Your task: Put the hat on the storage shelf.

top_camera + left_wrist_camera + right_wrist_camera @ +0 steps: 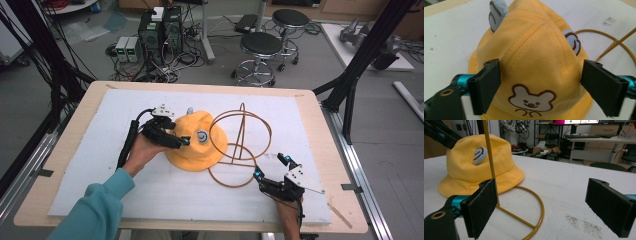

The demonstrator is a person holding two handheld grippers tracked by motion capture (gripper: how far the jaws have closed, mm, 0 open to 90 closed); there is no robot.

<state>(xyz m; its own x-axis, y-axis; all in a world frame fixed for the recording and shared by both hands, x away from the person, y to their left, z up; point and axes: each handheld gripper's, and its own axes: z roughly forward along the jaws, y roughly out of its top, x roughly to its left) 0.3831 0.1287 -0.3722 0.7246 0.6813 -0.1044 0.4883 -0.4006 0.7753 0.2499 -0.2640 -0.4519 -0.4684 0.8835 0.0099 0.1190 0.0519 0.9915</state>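
Reaching over the yellow hat (197, 145), the left gripper (176, 138) has its jaws spread wide on both sides of the hat's top, by the little bear picture (532, 100). The hat sits in the middle of the white table (150, 190), just beside a gold wire stand (240, 145). The right gripper (270, 167) waits near the stand's round bottom ring, jaws spread too and holding nothing. It looks like the grabbing step. Next, the left jaws should squeeze the soft top gently, then lift it, maybe onto the stand
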